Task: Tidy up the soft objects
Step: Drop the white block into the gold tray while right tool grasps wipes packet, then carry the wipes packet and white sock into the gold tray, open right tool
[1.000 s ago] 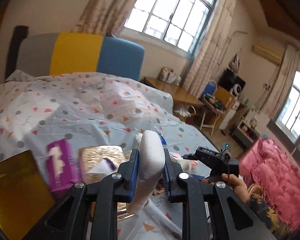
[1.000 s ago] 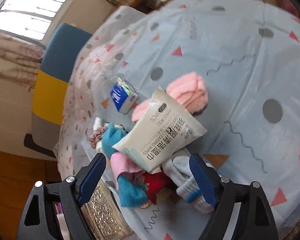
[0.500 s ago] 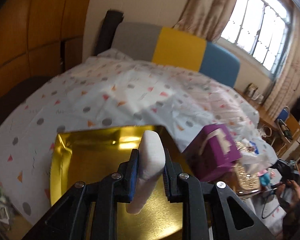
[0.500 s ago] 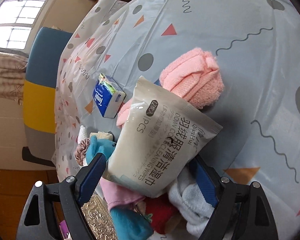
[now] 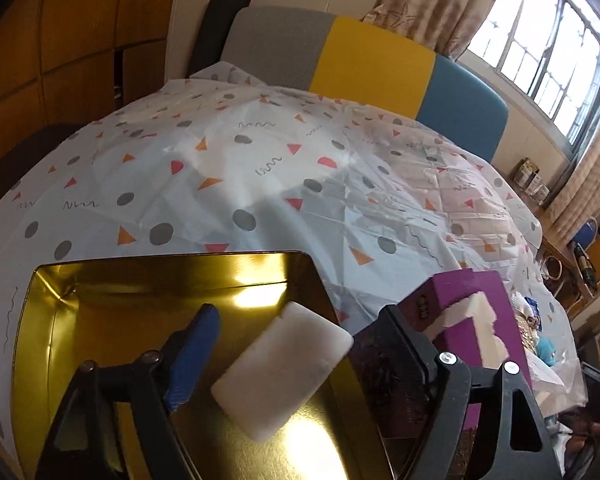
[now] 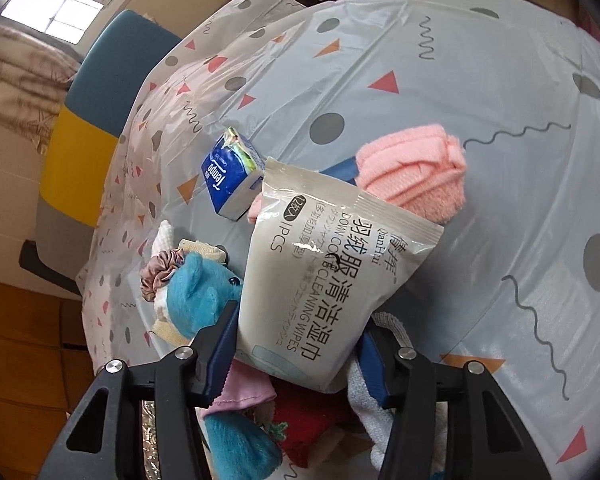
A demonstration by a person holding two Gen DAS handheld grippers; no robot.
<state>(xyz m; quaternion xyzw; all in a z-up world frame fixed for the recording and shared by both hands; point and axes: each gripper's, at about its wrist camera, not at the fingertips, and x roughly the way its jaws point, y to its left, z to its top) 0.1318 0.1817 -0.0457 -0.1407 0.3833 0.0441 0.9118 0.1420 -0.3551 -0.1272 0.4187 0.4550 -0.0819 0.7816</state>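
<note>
In the left wrist view a white sponge [image 5: 284, 368] hangs tilted over the open gold tin [image 5: 100, 320]. It sits loose between the widening jaws of my left gripper [image 5: 296, 356], and neither blue pad touches it. In the right wrist view a white pack of cleaning wipes [image 6: 328, 280] lies on a pile of soft things. My right gripper [image 6: 298, 356] straddles its lower end, jaws closing. The pads stand right at its two edges and the pack is not squeezed.
A purple tissue box [image 5: 472, 300] stands right of the tin. Around the wipes lie a pink towel [image 6: 412, 176], a blue tissue packet [image 6: 228, 176], a blue plush toy [image 6: 196, 296], a scrunchie [image 6: 160, 272] and a white sock [image 6: 364, 400]. A patterned plastic sheet [image 6: 460, 80] covers the bed.
My left gripper swung left and down over the gold tin, then let go of the sponge. My right gripper came down around the wipes pack and narrowed its jaws.
</note>
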